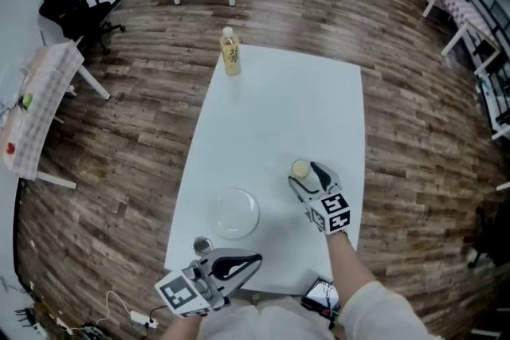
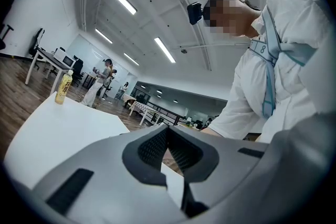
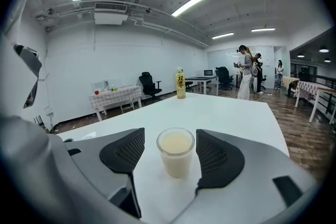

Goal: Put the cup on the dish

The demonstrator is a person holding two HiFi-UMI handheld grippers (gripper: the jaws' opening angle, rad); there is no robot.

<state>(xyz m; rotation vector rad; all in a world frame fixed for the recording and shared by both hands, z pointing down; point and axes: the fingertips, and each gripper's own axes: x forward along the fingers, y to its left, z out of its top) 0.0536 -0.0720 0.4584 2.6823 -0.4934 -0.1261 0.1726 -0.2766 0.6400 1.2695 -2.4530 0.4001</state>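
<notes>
A small clear cup (image 1: 300,169) of pale creamy liquid stands upright on the white table (image 1: 279,107), right of the middle. My right gripper (image 1: 309,174) is open around it. In the right gripper view the cup (image 3: 176,152) sits between the two black pads (image 3: 126,152), with a gap on each side. The empty clear glass dish (image 1: 236,212) lies to the cup's left, nearer to me. My left gripper (image 1: 252,259) hangs over the table's near edge just below the dish, its jaws shut with nothing in them (image 2: 167,131).
A yellow drink bottle (image 1: 230,52) stands at the table's far end. A small round metal thing (image 1: 202,245) lies by the near left corner. A phone (image 1: 323,297) rests at the near edge. Other tables, office chairs and people stand around on the wooden floor.
</notes>
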